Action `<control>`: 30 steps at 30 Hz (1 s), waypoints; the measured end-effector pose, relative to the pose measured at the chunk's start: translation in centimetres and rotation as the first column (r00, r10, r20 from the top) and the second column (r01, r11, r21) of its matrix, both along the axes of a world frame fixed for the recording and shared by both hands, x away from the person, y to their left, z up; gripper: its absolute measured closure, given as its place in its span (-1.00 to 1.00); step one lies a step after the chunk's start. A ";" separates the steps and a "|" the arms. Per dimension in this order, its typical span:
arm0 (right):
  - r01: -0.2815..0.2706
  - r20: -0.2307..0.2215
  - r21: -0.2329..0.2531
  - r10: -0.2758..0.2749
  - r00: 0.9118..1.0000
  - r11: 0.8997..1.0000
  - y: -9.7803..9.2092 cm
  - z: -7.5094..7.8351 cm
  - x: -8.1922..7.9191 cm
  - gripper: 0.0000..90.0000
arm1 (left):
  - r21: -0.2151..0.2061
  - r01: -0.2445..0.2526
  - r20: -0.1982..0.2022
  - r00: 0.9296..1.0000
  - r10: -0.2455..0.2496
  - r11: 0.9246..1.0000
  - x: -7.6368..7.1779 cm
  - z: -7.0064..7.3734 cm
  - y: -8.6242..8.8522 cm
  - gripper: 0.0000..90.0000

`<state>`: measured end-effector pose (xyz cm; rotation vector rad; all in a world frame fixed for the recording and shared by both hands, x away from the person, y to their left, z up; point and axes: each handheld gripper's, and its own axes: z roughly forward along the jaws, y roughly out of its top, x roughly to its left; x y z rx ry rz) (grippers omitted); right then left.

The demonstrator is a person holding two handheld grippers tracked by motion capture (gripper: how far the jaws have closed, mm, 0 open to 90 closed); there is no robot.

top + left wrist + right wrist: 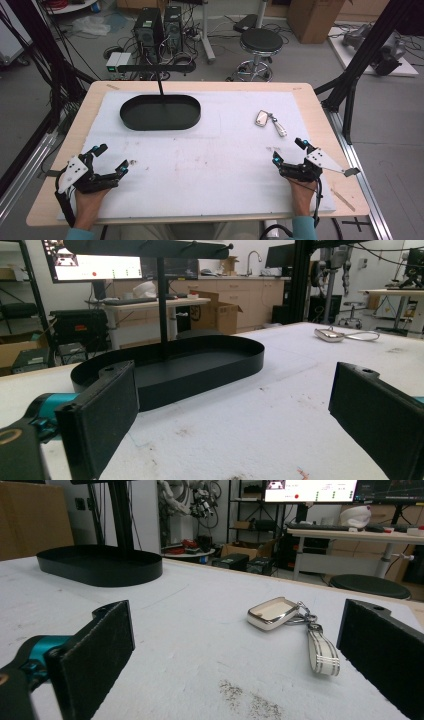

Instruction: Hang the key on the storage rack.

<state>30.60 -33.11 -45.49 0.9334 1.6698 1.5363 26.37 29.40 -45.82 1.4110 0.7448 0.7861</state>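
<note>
A white key fob with a ring and striped strap (269, 122) lies on the white mat (215, 160) at the right, and the key fob (272, 612) sits just ahead of my right gripper (235, 650), whose jaws stand wide apart and empty. In the high view my right gripper (289, 152) rests near the mat's right front. My left gripper (111, 159) is at the left front, open and empty. A black oval tray with an upright post and top bar (160, 112) stands at the back left; the tray (175, 367) lies ahead of my left gripper (235, 410).
The wooden table edge (320, 105) frames the mat. Behind the table on the floor stand a black stool (260, 42), computer towers (160, 27) and cables. Black frame struts (360, 55) rise at the right.
</note>
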 end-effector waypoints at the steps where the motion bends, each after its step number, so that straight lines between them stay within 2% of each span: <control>1: 0.000 0.000 0.000 0.000 1.000 1.000 0.0 0.0 0.0 -0.97 | 0.001 0.001 0.001 1.000 -0.001 1.000 0.0 0.0 0.0 -0.86; 4: 0.000 -0.011 0.009 0.000 1.000 1.000 0.0 0.0 0.0 -0.97 | -0.003 0.001 0.002 1.000 -0.001 1.000 0.0 0.0 0.0 -0.86; 15: 0.009 0.000 0.000 -0.009 1.000 1.000 0.1 0.0 0.0 -0.97 | -0.002 0.000 0.002 1.000 0.000 1.000 0.0 0.0 0.0 -0.86; 16: 0.009 -0.014 0.006 -0.009 1.000 1.000 0.0 0.0 -0.1 -0.97 | -0.001 0.000 0.002 1.000 0.000 1.000 0.0 0.0 0.0 -0.86; 24: 0.012 -0.004 -0.003 -0.012 1.000 1.000 0.1 0.0 -0.1 -0.97 | -0.003 0.000 0.001 1.000 0.000 1.000 0.0 0.0 0.0 -0.86; 30: 0.010 -0.029 -0.004 -0.010 1.000 1.000 0.0 0.2 0.1 -0.97 | -0.002 0.000 0.002 1.000 0.000 1.000 0.0 0.0 0.0 -0.86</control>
